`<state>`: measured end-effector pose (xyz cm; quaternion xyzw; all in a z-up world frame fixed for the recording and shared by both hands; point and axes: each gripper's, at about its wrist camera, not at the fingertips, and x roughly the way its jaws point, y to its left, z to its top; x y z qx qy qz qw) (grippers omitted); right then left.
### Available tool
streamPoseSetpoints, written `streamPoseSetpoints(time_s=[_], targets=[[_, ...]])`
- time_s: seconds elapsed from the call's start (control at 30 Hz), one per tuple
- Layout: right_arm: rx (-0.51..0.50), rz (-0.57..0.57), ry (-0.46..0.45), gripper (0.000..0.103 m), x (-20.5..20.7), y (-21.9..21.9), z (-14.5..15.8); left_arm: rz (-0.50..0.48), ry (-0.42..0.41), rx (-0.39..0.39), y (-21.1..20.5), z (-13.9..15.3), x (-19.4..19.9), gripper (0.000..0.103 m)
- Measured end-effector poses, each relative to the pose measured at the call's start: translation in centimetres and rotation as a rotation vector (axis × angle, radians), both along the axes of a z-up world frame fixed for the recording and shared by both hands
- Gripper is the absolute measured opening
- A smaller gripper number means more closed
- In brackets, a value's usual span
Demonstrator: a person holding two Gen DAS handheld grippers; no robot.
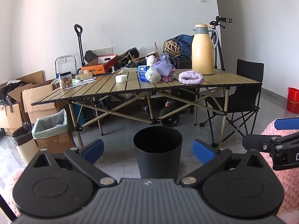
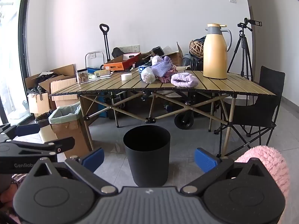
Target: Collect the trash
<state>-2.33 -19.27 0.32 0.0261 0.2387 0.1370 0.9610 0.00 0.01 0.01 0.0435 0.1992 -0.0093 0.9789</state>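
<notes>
The left tool (image 1: 148, 152) and the right tool (image 2: 149, 157) both stand wide open and empty. The black bin (image 1: 158, 152) stands on the floor before the surface (image 1: 224, 80), where a white crumpled bag (image 1: 152, 75) lies.

One black bin (image 1: 158, 153), one yellow jug (image 1: 202, 49), two purple towels (image 1: 190, 77), one folding chair (image 1: 246, 91)

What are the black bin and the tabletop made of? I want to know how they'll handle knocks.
The bin looks like matte black plastic or coated metal: smooth, seamless, no gloss; the look doesn't settle which. The tabletop looks like tan slats, metal or wood-look, on a folding cross-braced metal frame; the even colour hints at painted metal.
</notes>
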Motion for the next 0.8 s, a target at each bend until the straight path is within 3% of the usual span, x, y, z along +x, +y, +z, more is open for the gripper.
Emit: streamPoseSetpoints(time_s=[0.8], targets=[[-0.01, 0.001, -0.004, 0.103, -0.04, -0.02, -0.06, 0.002, -0.007, 0.002, 0.09, 0.01, 0.05, 0.103]])
